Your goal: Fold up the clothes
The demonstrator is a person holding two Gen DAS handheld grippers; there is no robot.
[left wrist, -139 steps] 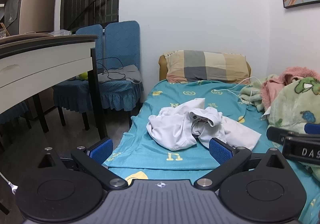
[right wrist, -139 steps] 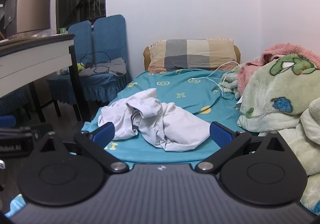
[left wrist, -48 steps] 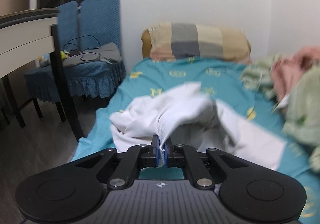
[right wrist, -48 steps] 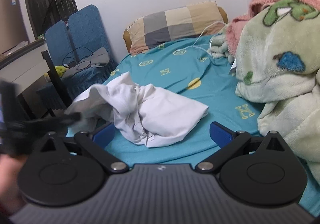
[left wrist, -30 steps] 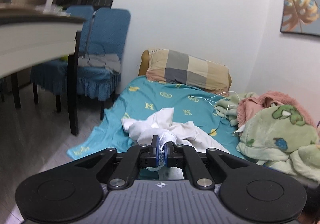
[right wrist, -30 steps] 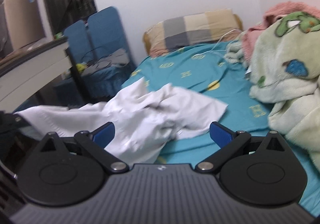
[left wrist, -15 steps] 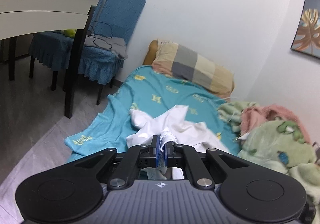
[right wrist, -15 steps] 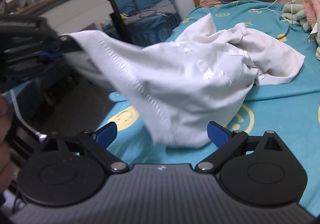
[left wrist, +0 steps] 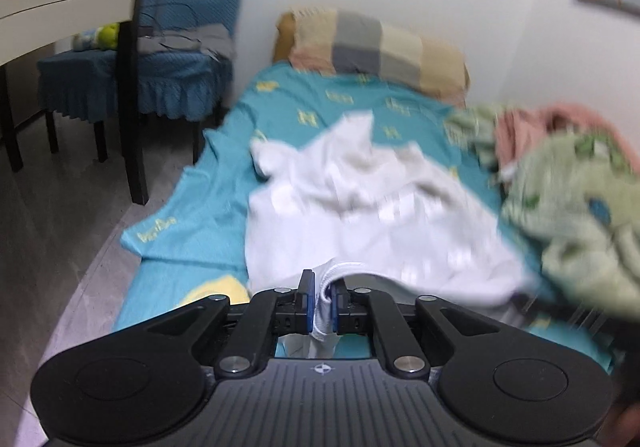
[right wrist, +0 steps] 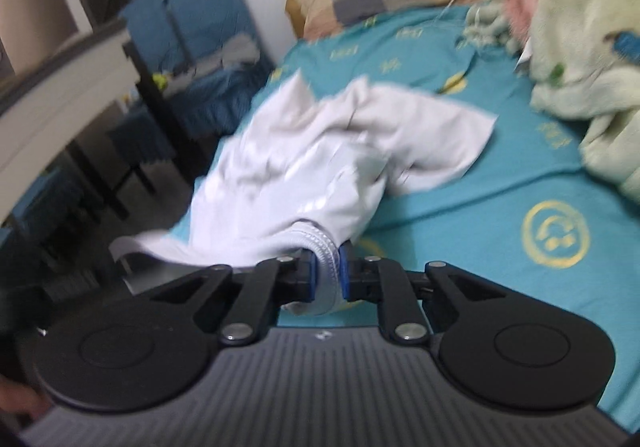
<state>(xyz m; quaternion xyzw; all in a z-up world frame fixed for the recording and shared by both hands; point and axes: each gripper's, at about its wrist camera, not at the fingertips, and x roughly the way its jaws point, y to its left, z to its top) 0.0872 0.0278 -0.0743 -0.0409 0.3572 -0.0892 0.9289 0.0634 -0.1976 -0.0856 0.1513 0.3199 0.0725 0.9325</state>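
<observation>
White garment (left wrist: 360, 199) now pinched at two places along its ribbed hem, where half a second back only one end was held. Right gripper (right wrist: 326, 275) jaws just been closing, from wide open down onto the hem, fabric bunched between the blue pads. Left gripper (left wrist: 322, 301) jaws just been opening a little, yet hem cloth between them, pads pressing on it. Judged from that: both ends in hand, so ready for lifting and spreading flat before any fold.

Bulk of the garment crumpled on the teal bedsheet (right wrist: 520, 207), running from each pair of tongs toward 12 o'clock. Green blanket (right wrist: 580, 47) at 2 o'clock, checked pillow (left wrist: 380, 47) at 12, blue chair (left wrist: 160, 47) at 10.
</observation>
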